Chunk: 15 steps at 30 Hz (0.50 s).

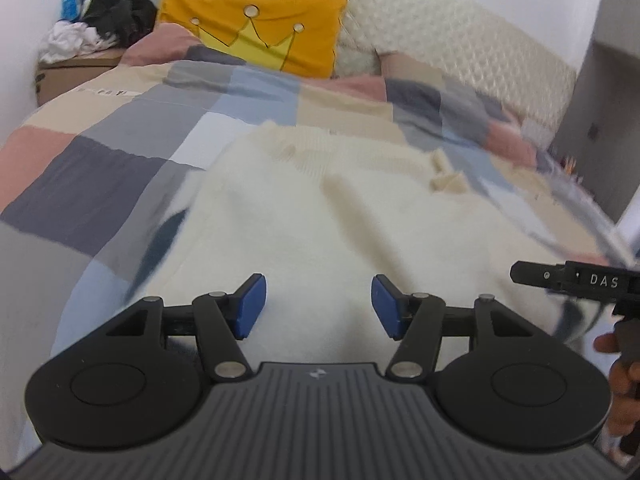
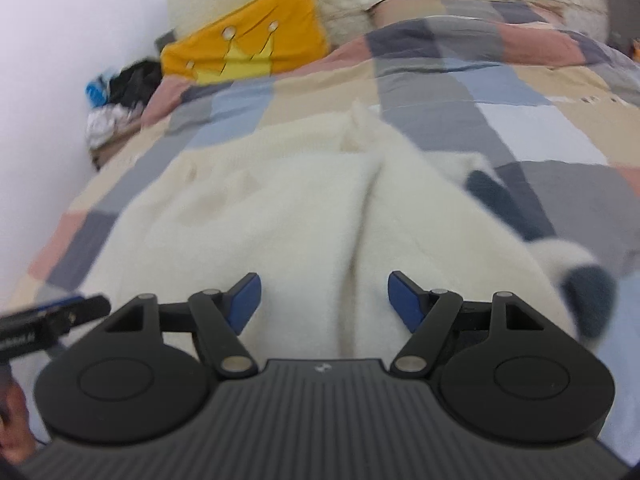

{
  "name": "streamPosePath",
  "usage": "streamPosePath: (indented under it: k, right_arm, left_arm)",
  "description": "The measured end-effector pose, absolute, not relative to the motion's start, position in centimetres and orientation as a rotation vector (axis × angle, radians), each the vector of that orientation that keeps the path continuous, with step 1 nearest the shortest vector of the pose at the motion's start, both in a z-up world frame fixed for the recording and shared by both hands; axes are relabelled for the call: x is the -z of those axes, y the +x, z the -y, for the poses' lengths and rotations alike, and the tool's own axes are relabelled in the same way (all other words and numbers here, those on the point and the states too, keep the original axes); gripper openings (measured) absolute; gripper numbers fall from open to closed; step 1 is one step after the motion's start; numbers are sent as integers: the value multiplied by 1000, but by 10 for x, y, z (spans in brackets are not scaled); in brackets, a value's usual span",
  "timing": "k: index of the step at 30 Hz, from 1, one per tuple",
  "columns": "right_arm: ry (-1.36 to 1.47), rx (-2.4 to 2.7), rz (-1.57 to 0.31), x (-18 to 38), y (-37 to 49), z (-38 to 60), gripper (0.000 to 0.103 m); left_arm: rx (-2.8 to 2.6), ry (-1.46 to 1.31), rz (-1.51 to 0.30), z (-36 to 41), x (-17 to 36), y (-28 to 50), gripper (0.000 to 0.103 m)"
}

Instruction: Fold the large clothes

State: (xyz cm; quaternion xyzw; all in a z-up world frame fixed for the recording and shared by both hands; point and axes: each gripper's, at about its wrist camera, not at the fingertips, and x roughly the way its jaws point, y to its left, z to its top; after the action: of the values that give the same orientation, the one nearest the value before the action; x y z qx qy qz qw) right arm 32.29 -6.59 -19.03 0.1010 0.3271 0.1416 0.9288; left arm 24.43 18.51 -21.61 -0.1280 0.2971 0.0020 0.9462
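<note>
While a cream sweater (image 1: pixel 320 208) lies spread on the checked quilt (image 1: pixel 100 152), the left gripper (image 1: pixel 318 304) is held above its near part, jaws apart, nothing gripped between the blue pads (image 1: pixel 250 306). The right gripper (image 2: pixel 324 300) is likewise held released over a lengthwise fold. A yellow pillow (image 1: pixel 256 32) is propped against the headboard (image 1: pixel 440 28).

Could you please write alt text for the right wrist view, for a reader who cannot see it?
The open right gripper, blue-padded and holding nothing, hovers over a cream fleece garment spread on a patchwork quilt. An orange crown-print pillow leans against the headboard beyond.
</note>
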Motion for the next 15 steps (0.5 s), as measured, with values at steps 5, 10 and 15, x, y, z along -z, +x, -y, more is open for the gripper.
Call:
streamPosePath:
  k: [5, 10, 15]
  right_arm:
    - [367, -295, -663, 181, 303, 91, 80]
    - [591, -326, -684, 184, 292, 113, 95]
    - [873, -298, -756, 207, 299, 133, 94]
  left_arm:
    - [-38, -403, -571, -189, 204, 211, 72]
    - [-59, -590, -602, -199, 213, 191, 78]
    - [-109, -762, -641, -219, 232, 191, 79]
